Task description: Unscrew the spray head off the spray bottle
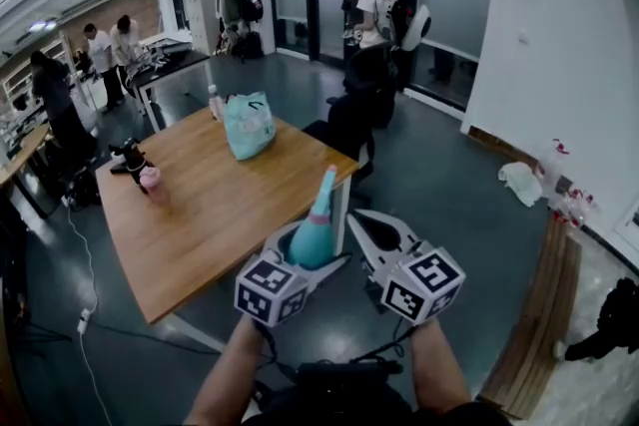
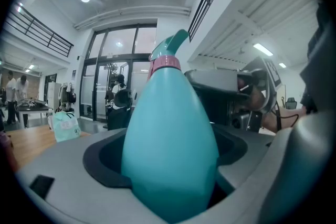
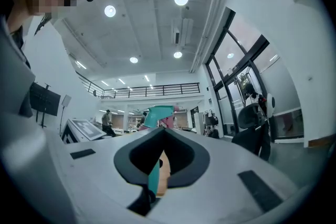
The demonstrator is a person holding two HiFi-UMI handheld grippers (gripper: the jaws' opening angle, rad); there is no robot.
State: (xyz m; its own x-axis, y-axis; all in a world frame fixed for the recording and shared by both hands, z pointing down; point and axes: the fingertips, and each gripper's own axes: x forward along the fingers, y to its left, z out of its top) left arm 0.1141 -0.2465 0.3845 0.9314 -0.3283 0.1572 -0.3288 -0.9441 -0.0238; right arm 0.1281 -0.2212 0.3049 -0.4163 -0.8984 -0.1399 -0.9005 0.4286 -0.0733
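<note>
1. Open office all around us, glass doors at the back, a few people off at the far desks. Below us on the left is the wooden table (image 1: 200,205), with a pink cup (image 1: 150,178) near its left edge and a teal bag (image 1: 248,125) at the far end. None of that matters for this job.
2. Left gripper (image 1: 292,264): its jaws are clamped round the fat lower body of the spray bottle (image 1: 316,236). The bottle stands roughly upright in the air in front of us, just off the near corner of the table, not resting on it. The left gripper view shows the teal body filling the gap between the jaws, so the hold looks solid to us.
3. Spray head (image 2: 169,47): it's still sitting on the neck, with the pink collar (image 2: 166,63) snug right under it. We see no gap and no tilt, so we'd say the unscrewing hasn't really started.
4. Right gripper (image 1: 363,218): it sits just beside the bottle on the right, jaws pressed together with nothing in them. Its own view only shows the spray head poking up past the jaw tips.
5. What's left, as we read it, is pretty much everything: open the right jaws, get them onto the collar or head, twist while the left holds the body steady, then lift the head off.
</note>
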